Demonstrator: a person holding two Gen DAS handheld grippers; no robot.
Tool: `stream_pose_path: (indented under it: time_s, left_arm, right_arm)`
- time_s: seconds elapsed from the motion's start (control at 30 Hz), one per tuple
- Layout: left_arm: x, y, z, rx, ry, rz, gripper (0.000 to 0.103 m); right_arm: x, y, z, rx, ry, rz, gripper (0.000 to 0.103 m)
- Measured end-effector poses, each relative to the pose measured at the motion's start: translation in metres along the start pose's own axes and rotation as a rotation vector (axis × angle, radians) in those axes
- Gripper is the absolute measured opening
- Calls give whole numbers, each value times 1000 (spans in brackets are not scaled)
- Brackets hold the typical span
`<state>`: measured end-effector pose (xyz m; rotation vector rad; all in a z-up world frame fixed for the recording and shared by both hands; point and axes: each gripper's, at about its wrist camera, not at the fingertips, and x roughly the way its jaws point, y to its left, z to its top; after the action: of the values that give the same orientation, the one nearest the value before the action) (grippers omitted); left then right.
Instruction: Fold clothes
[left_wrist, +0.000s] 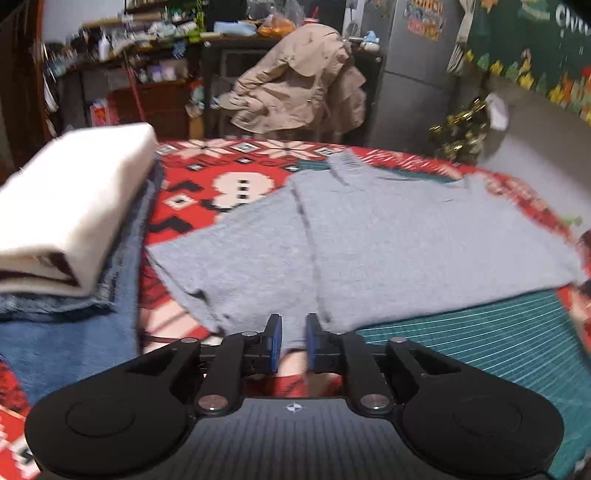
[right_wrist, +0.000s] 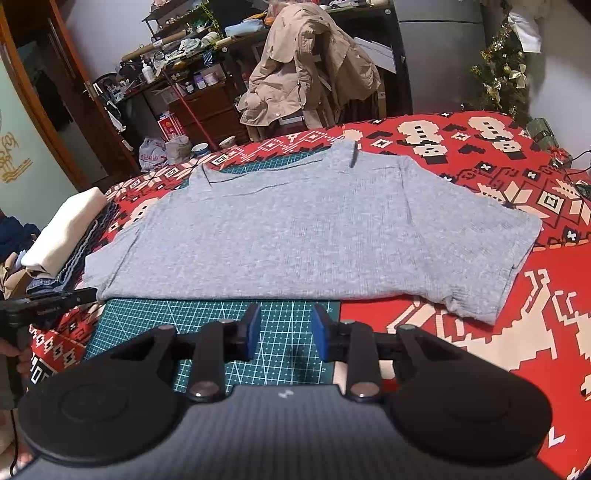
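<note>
A grey T-shirt (left_wrist: 406, 240) (right_wrist: 314, 236) lies flat across the table, its collar on the far side and a sleeve out to each side. My left gripper (left_wrist: 293, 325) is at the shirt's near left edge by the sleeve. Its blue pads (left_wrist: 276, 339) stand a narrow gap apart with grey cloth between them, and neither presses on it. The right wrist view shows this gripper's tip (right_wrist: 83, 295) at the shirt's near left corner. My right gripper (right_wrist: 286, 314) is open over the green cutting mat (right_wrist: 184, 314), just short of the shirt's near edge, holding nothing.
A folded cream garment (left_wrist: 74, 206) (right_wrist: 66, 225) sits on folded denim (left_wrist: 74, 332) at the left. A red patterned cloth (right_wrist: 480, 350) covers the table. Behind the table stand a beige coat (right_wrist: 306, 66) on a chair, cluttered shelves and a small decorated tree (right_wrist: 506, 66).
</note>
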<state>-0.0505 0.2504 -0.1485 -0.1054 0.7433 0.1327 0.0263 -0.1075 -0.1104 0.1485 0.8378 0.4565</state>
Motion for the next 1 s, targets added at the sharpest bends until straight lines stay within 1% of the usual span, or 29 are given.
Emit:
stream_pose_path:
  time_s: [0.1, 0.2, 0.47, 0.53, 0.6, 0.7, 0.8, 0.83, 0.87, 0.9, 0.93, 1.0]
  left_arm:
    - [-3, 2, -3, 23, 5, 42, 15]
    - [-7, 1, -6, 71, 13, 68, 15]
    - [-10, 2, -7, 99, 22, 90, 16]
    - [-11, 1, -6, 95, 28, 88, 14]
    - [-14, 2, -3, 69, 29, 74, 11]
    - [-23, 4, 1, 15, 5, 33, 11]
    - [-29, 0, 8, -8, -38, -62, 11]
    - [-27, -4, 11, -1, -40, -82, 11]
    - [-24, -7, 13, 9, -39, -100, 11]
    - [-20, -9, 14, 19, -33, -102, 11]
    - [-14, -11, 15, 25, -18, -97, 7]
    - [-4, -9, 14, 16, 7, -104, 5]
  right_arm:
    - [-2, -2, -1, 6, 2, -5, 33]
    - [-2, -5, -3, 13, 7, -8, 33]
    - [-5, -6, -6, 20, 1, -5, 34]
    - [-6, -7, -6, 22, -3, -5, 34]
    - [-8, -7, -6, 25, -5, -5, 34]
    - [-8, -9, -6, 32, -5, -5, 35]
    - [-7, -8, -7, 34, -4, 1, 35]
    - [-7, -7, -7, 33, -3, 3, 35]
    - [-6, -6, -7, 32, -3, 5, 35]
    - [-6, -5, -7, 31, -3, 7, 35]
    - [-5, -4, -7, 29, -2, 9, 35]
    - [-5, -3, -6, 28, -4, 13, 35]
